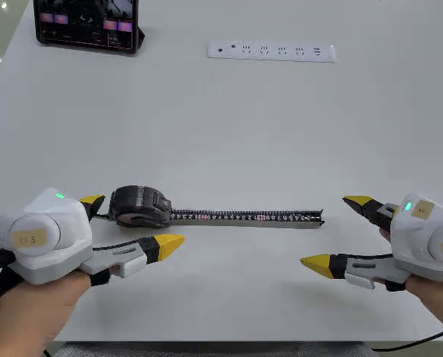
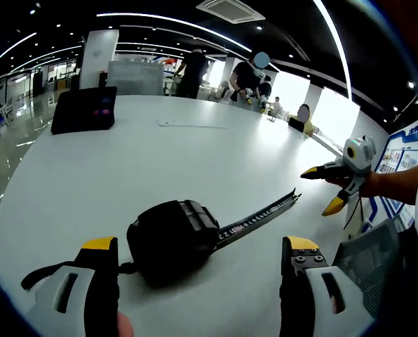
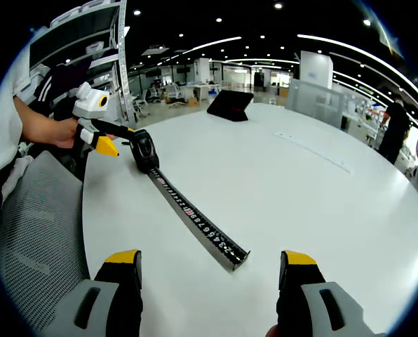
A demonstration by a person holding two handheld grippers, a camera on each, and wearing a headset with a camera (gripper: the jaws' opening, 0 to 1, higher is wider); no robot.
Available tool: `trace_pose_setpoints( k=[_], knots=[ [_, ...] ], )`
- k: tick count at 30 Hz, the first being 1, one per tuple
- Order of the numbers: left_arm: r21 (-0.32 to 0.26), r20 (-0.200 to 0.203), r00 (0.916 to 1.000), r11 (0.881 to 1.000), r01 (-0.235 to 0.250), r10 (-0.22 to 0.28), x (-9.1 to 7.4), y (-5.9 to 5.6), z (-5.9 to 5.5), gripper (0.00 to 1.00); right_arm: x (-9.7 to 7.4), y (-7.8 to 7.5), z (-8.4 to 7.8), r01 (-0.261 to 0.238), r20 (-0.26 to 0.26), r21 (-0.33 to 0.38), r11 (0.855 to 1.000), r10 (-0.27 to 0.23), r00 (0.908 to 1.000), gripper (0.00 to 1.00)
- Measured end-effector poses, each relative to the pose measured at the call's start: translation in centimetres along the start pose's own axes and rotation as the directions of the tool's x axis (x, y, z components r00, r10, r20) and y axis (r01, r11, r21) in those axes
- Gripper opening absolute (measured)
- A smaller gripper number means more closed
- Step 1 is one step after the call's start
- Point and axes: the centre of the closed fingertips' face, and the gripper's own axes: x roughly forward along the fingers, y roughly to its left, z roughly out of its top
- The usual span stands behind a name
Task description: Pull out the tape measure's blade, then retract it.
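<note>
A black tape measure case (image 1: pixel 139 207) (image 2: pixel 170 235) (image 3: pixel 144 150) lies on the white table (image 1: pixel 229 126), its blade (image 1: pixel 247 217) (image 2: pixel 258 213) (image 3: pixel 195 217) drawn out flat to the right. My left gripper (image 1: pixel 131 222) (image 2: pixel 198 249) stands open around the case, one yellow-tipped finger on each side, not gripping it. My right gripper (image 1: pixel 339 232) (image 3: pixel 209 261) is open just right of the blade's end hook (image 1: pixel 320 218) (image 3: pixel 238 258), which lies free on the table.
A dark tablet on a stand (image 1: pixel 88 24) (image 2: pixel 85 109) (image 3: pixel 230 103) sits at the far left. A white power strip (image 1: pixel 272 51) (image 2: pixel 193 124) (image 3: pixel 313 152) lies at the far middle. A grey mesh chair (image 3: pixel 34 232) stands by the table edge. People stand in the background.
</note>
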Motion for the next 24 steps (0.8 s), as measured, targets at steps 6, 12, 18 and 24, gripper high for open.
trace_pose_setpoints(
  k=[6,12,18,24],
  knots=[
    [-0.012,-0.003,1.0000,1.000,0.009,-0.009,0.35,-0.46,-0.19,0.93,0.02,-0.11,-0.10,-0.001,-0.002,0.001,1.000,0.001,1.0000,0.78],
    [-0.027,0.002,1.0000,1.000,0.009,-0.009,0.47,-0.59,-0.18,0.93,-0.01,-0.04,-0.12,-0.003,-0.006,0.002,1.000,0.003,1.0000,0.78],
    [-0.054,0.016,0.9999,0.999,-0.003,0.004,0.65,-0.66,-0.08,0.93,0.07,-0.17,-0.27,-0.002,-0.009,-0.003,1.000,0.002,1.0000,0.77],
    [-0.076,0.030,0.9990,0.997,-0.030,0.032,0.93,-0.55,0.05,0.93,0.12,-0.22,-0.18,-0.007,-0.018,-0.011,1.000,0.007,0.9998,0.76]
  ],
)
